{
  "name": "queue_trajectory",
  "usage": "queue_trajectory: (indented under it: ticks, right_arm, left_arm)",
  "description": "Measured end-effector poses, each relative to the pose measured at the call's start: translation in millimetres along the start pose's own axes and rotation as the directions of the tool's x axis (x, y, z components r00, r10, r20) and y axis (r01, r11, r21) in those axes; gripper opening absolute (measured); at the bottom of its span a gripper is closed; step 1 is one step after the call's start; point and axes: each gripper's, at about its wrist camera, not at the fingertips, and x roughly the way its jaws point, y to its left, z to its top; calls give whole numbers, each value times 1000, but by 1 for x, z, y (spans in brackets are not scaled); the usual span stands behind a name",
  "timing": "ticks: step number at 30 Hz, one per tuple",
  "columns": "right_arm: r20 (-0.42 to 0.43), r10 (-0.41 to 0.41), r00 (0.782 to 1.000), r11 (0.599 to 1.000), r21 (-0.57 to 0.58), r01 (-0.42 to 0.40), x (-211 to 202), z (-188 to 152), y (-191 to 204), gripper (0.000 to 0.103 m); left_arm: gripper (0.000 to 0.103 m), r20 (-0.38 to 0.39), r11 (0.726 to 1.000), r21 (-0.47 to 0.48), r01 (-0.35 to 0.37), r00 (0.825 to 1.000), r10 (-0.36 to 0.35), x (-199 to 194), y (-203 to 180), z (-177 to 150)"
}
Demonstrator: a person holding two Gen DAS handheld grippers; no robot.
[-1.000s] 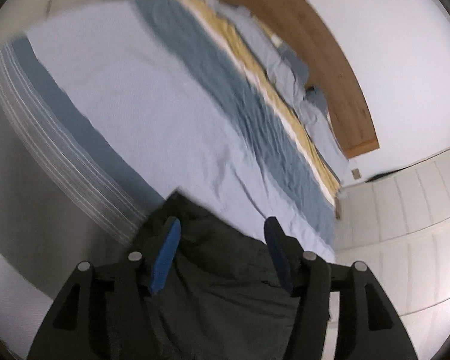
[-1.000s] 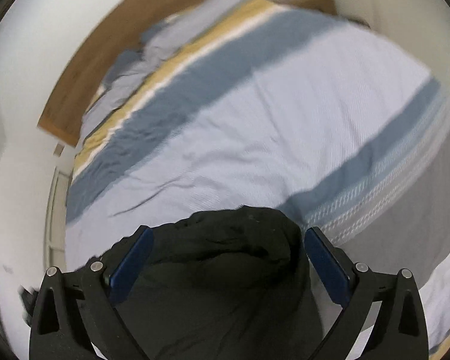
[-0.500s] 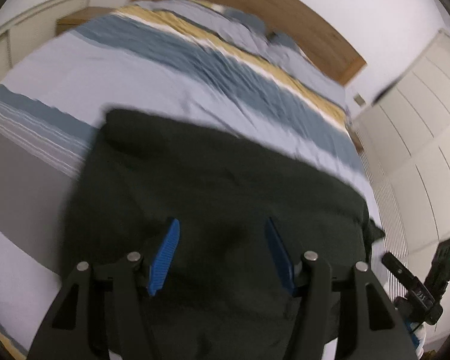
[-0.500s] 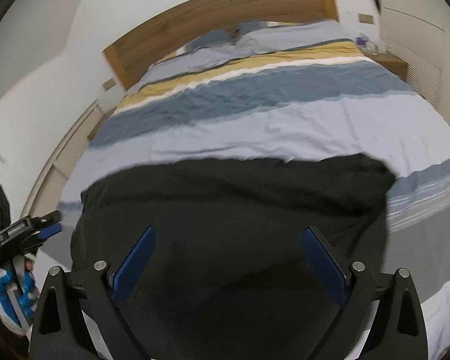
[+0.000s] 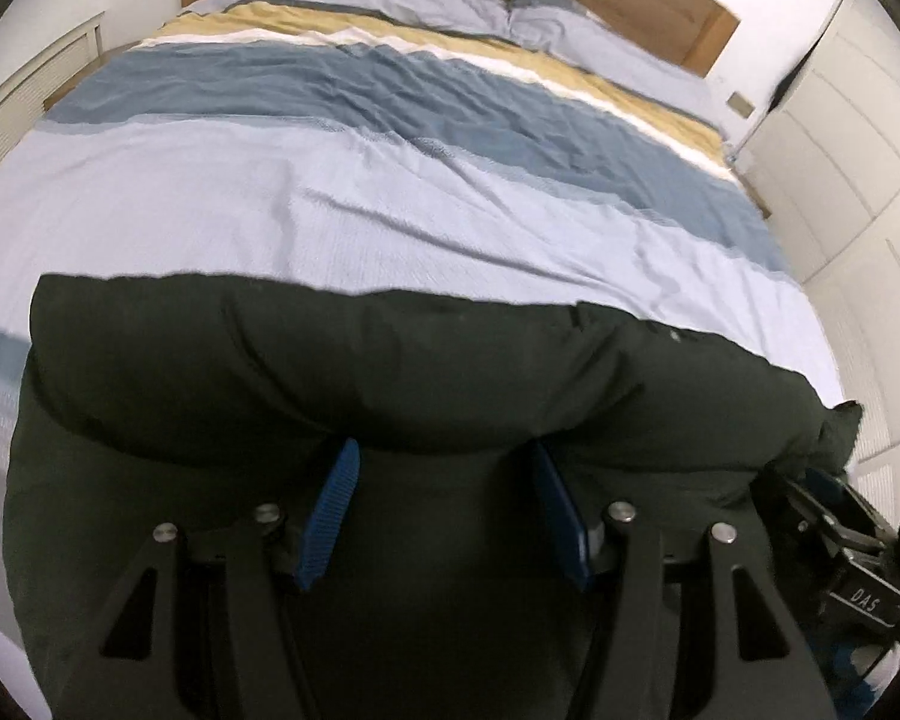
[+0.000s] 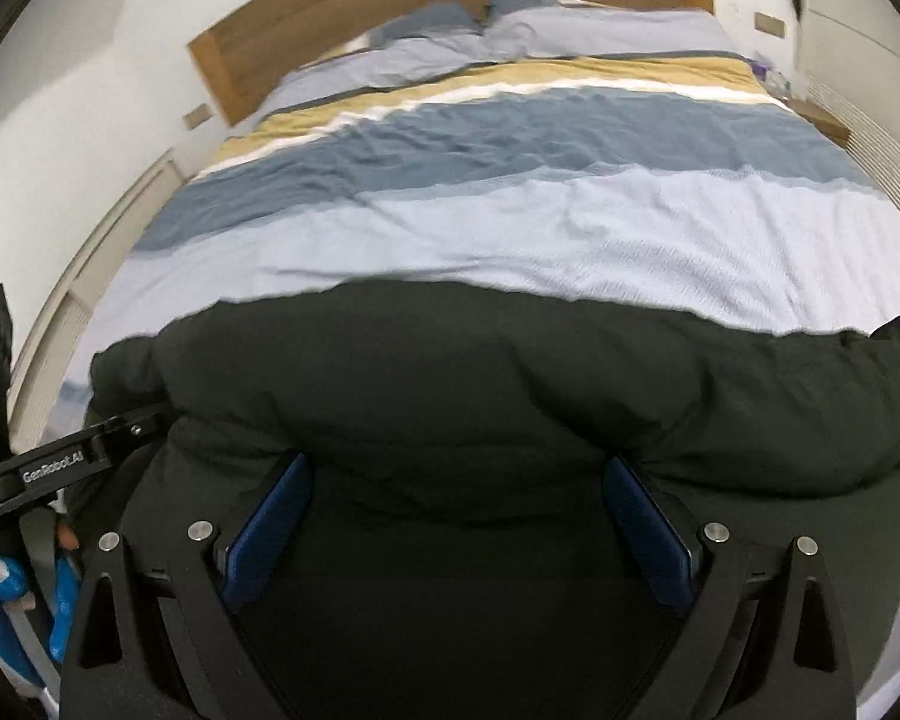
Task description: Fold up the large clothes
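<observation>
A large dark, puffy garment [image 5: 426,372] lies spread across the foot end of a bed [image 5: 390,198], its far edge forming a long rounded roll against the pale blue part of the striped duvet. Wooden headboard [image 6: 450,12] and pillows [image 6: 570,30] sit at the far end, well apart from the garment.

The left gripper [image 5: 444,516] is low over the near part of the garment. Its blue fingers [image 5: 330,516] are spread, with dark fabric lying between and under them; the tips sit at the base of the bulging roll. Whether the fingers touch cloth cannot be told. At the right edge of this view part of the other gripper shows.

The right gripper [image 6: 459,534] sits likewise, blue fingers [image 6: 267,528] spread wide, dark fabric filling the gap between them. Nothing is pinched by either tool as far as the views show.

Judging by the layout, the garment is laid out but not yet folded flat.

Risks from here, as a judgement:
- The padded fabric looks springy and slippery, so a shallow pinch may catch only the top layer and let the rest slide out
- The bulging roll may trap air and spring back open after a fold
- Uneven lifting by the two grippers could skew the fold line
- Dark cloth hides seams and edges, so a grasp could land off the hem
</observation>
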Motion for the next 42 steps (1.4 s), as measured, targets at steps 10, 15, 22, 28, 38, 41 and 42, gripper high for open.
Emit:
queue_trajectory:
  ticks: [10,15,22,28,38,41,42]
  right_arm:
    - [-106,-48,993,995,77,57,91,30,-30,101]
    - [-134,-27,991,995,96,40,112,39,-38,102]
    - [-152,-23,988,995,97,38,88,43,-73,101]
    - [-194,-167,967,975,111,191,61,38,-109,101]
    - [-185,-309,933,926,167,340,-25,8,-173,101]
    - [-123,-277,953,935,193,297,-56,-1,-168,101]
    - [-102,-260,960,942,190,276,-62,-3,-162,101]
  left_arm:
    - [66,-85,999,-5,-50,995,50,78,-4,35]
    - [68,-108,999,7,-54,993,54,88,-3,42]
    - [68,-189,999,-31,11,982,-16,69,31,51]
    - [68,-219,979,-46,-200,958,185,39,77,46]
    - [68,-146,930,-167,-327,941,305,-47,171,7]
    - [68,-62,954,-185,-237,971,230,-72,161,-9]
    - [68,-51,960,-180,-216,976,211,-74,154,-13]
